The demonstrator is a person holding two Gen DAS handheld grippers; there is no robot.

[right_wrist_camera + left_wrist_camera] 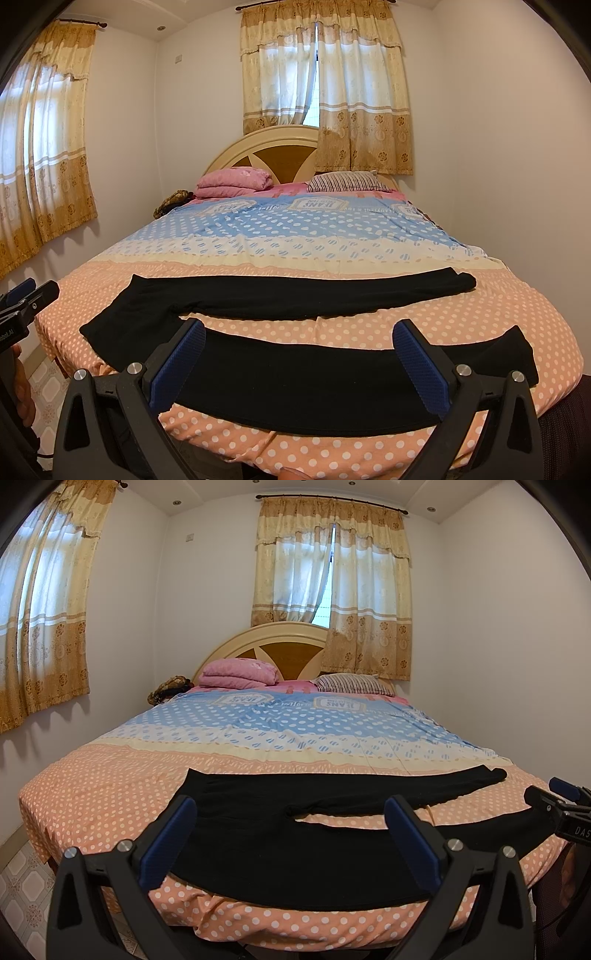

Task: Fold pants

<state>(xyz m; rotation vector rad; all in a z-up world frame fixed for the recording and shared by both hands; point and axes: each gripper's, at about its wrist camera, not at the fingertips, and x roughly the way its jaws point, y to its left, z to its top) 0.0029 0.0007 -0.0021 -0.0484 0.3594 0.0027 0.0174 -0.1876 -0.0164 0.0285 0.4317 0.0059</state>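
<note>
At the foot of the bed, I see my left gripper hanging just above the near edge with its blue-padded fingers spread wide apart, holding nothing. Between them lies the waist end of the black pants, flat on the bedspread. My right gripper sits beside it, further along the same edge, its jaws likewise well apart and empty, framing the nearer leg of the pants.

From the right wrist view, the pants lie spread crosswise over the orange polka-dot band of the bedspread, waist to the left, both legs running right with a strip of cover showing between them. The nearer leg runs along the bed's front edge; the farther leg ends toward the right side.

Beyond, the cover turns cream, then blue. A folded pink blanket and a striped pillow rest against the arched headboard, beneath curtains.
</note>
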